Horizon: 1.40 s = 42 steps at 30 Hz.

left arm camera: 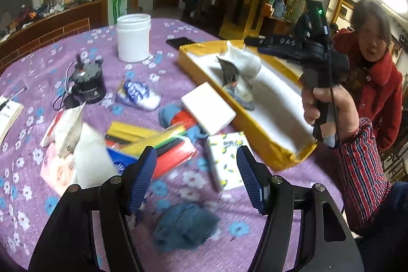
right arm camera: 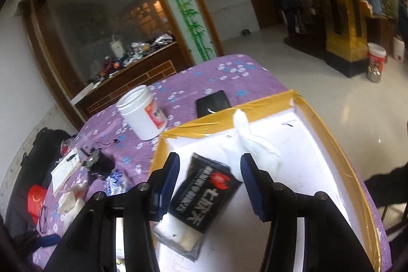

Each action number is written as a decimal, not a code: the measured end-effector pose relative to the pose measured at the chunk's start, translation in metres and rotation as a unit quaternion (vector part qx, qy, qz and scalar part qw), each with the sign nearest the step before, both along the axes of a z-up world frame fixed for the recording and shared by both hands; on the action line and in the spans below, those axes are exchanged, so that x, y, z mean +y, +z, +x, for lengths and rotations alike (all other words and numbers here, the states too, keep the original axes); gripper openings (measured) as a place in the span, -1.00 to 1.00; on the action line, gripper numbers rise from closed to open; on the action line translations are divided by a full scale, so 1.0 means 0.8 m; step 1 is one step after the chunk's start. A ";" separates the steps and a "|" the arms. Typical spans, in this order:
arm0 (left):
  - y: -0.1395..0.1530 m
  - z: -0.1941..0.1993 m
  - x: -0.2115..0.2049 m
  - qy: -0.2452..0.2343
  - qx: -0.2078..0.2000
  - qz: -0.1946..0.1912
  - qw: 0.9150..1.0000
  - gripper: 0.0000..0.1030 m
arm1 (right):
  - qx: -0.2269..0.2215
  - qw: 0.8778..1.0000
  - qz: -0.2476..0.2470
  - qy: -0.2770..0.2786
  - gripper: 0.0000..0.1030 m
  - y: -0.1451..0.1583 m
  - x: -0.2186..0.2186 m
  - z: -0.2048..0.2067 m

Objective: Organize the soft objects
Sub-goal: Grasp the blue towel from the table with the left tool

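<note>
A yellow-taped box with a white inside (left arm camera: 278, 119) (right arm camera: 318, 144) sits on the purple flowered tablecloth. In it lie a black tissue pack (right arm camera: 204, 193) and a white tissue (right arm camera: 251, 144); both also show in the left wrist view (left arm camera: 239, 73). My right gripper (right arm camera: 209, 182) is open above the box, its fingers either side of the black pack. My left gripper (left arm camera: 196, 177) is open and empty above the table. Below it lies a blue cloth (left arm camera: 186, 228). A lemon-print tissue pack (left arm camera: 225, 159), a white block (left arm camera: 207, 111) and a blue-white pack (left arm camera: 139, 94) lie nearby.
A white jar (left arm camera: 133, 37) (right arm camera: 142, 116), a black phone (right arm camera: 213, 102), a dark round device with wires (left arm camera: 88, 83), coloured packs (left arm camera: 153, 144), white bags (left arm camera: 76, 144) and a booklet (left arm camera: 7, 114) lie on the table. A woman in red (left arm camera: 374, 68) stands at the right.
</note>
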<state>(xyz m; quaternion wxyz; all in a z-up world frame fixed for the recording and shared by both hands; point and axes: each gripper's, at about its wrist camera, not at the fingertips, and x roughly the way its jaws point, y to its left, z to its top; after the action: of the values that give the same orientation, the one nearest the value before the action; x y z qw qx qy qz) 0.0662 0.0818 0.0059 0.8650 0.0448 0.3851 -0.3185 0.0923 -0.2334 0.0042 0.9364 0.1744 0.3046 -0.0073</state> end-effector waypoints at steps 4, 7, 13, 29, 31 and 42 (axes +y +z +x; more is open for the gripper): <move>0.013 -0.018 0.010 -0.015 -0.009 -0.001 1.000 0.33 | -0.022 1.000 -0.006 0.020 0.04 0.007 0.011 -0.003; 0.009 -0.042 0.016 -0.017 -0.010 0.016 1.000 0.46 | -0.044 0.998 -0.009 0.036 0.04 0.014 0.016 -0.009; -0.037 -0.056 0.016 -0.016 0.020 0.073 0.997 0.46 | -0.043 0.997 -0.024 0.062 0.07 0.030 0.044 -0.022; -0.046 -0.036 0.015 0.020 0.000 0.052 0.998 -0.20 | 0.026 0.984 0.007 0.176 0.16 0.017 0.152 -0.113; -0.033 -0.041 0.027 0.028 -0.019 0.023 0.999 -0.20 | 0.047 0.983 0.008 0.179 0.16 0.006 0.162 -0.118; 0.007 -0.053 0.064 0.070 -0.085 -0.056 0.992 -0.19 | 0.141 0.977 -0.053 0.148 0.17 -0.038 0.216 -0.111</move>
<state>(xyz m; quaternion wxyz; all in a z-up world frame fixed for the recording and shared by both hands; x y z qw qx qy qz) 0.0240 0.1330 0.0114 0.9159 -0.0041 0.2936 -0.2738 0.0034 -0.0604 -0.0265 0.8824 0.0745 0.4556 0.0908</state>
